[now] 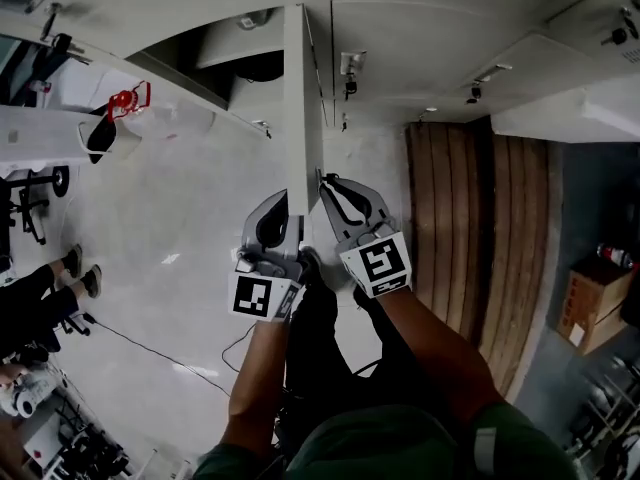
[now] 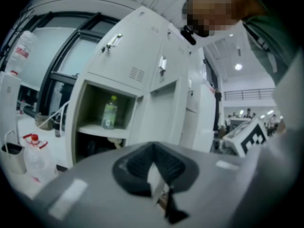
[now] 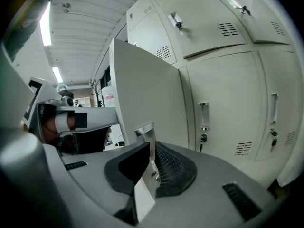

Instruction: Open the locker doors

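Observation:
The open locker door [image 1: 301, 108] shows edge-on in the head view, running down the middle between my two grippers. My right gripper [image 1: 338, 200] [image 3: 151, 158] is on its right side, shut on the door's metal handle [image 3: 145, 131], which rises between the dark pads [image 3: 171, 167]. My left gripper [image 1: 283, 218] [image 2: 154, 175] sits against the door's left side. Its pads [image 2: 135, 167] are pressed together, with only a thin pale sliver between them. Behind it an open compartment [image 2: 90, 127] holds a clear bottle [image 2: 109, 114].
Closed grey locker doors with upright handles [image 3: 203, 115] fill the right gripper view. Brown wooden boards [image 1: 470, 238] and a cardboard box [image 1: 588, 303] lie to the right. A person's feet [image 1: 82, 271] and a floor cable [image 1: 150, 348] are at left. A red-capped jug [image 2: 34, 151] stands by the lockers.

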`<state>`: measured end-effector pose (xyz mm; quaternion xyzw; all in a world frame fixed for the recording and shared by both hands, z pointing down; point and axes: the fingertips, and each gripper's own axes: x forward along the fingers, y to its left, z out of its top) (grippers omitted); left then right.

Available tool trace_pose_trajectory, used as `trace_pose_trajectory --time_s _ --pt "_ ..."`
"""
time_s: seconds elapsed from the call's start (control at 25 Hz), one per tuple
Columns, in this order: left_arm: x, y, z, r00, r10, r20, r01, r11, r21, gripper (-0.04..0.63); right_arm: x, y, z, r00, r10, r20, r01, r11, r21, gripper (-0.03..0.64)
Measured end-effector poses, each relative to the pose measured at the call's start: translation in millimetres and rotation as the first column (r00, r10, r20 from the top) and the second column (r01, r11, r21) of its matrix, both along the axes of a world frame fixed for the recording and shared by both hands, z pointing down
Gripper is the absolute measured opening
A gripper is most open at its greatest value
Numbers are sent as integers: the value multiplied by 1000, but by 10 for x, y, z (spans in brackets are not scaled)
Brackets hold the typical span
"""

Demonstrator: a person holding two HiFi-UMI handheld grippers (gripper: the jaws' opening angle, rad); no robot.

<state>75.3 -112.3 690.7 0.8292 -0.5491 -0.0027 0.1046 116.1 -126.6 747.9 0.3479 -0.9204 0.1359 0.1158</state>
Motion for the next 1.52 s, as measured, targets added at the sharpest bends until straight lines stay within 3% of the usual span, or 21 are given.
trace_pose_trajectory --time_s 0.2,0.48,0.64,0.76,1.0,1.28,1.52 --pt "351 -105 77 997 78 -15 -78 997 -1 -2 336 -128 66 994 111 15 -111 994 -23 29" --pt "692 -287 5 991 130 -22 -130 991 -1 -2 636 -353 -16 984 175 15 -175 984 -21 28" --pt "700 -285 -94 991 132 -14 -132 991 -35 -2 762 -427 -162 981 194 12 -194 981 -31 28" --pt "535 -293 -310 996 89 -9 -89 994 -65 -2 916 -493 -394 974 227 16 -226 973 -39 29" --pt "166 -482 -1173 1000 15 27 -14 998 -56 -2 1059 -820 -1339 966 255 37 -256 966 22 29" --pt "142 -728 -2314 997 44 57 -46 998 43 -2 738 -1149 -2702 982 180 55 -187 967 171 29" --pt "117 -832 -2893 997 55 52 -59 993 98 -2 511 -1447 -3652 987 140 79 -157 948 277 29"
